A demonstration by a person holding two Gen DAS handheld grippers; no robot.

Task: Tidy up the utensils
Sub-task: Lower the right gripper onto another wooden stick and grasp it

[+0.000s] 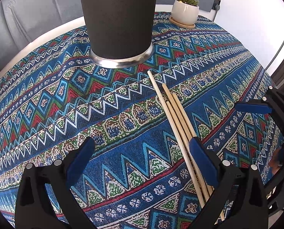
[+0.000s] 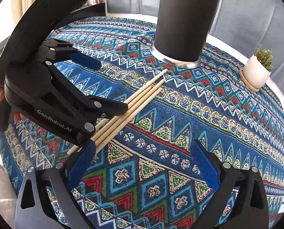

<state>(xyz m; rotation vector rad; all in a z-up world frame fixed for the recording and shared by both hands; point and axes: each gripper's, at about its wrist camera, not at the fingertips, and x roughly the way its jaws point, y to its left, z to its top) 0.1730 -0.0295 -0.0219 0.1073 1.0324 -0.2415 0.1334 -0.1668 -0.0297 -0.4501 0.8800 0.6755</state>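
**Four chopsticks on the cloth, one dark holder behind them**

Left wrist view: you have four wooden chopsticks [image 1: 177,118] lying side by side on the patterned tablecloth [image 1: 69,114], their tips staggered and pointing toward the far side. Your left gripper [image 1: 142,148] has its jaws spread wide with nothing between them; its right blue pad [image 1: 203,158] sits over the near part of the bundle, though you cannot tell whether it touches. One tall dark holder [image 1: 119,19] with a silver base ring stands upright at the far middle, apart from the chopstick tips; its top is cut off here. One small cactus in a white pot [image 1: 184,11] stands on a wooden coaster far right. Part of your right gripper [image 1: 275,114] shows at the right edge.

Right wrist view: the same four chopsticks [image 2: 142,97] run from near left toward the holder [image 2: 185,21], whose inside is hidden from this angle. Your right gripper [image 2: 142,148] is also wide open and empty, its left pad [image 2: 84,156] just at the chopsticks' near ends. The left gripper [image 2: 111,84] stands open on the left, one finger over the bundle. The potted cactus [image 2: 258,70] sits far right.
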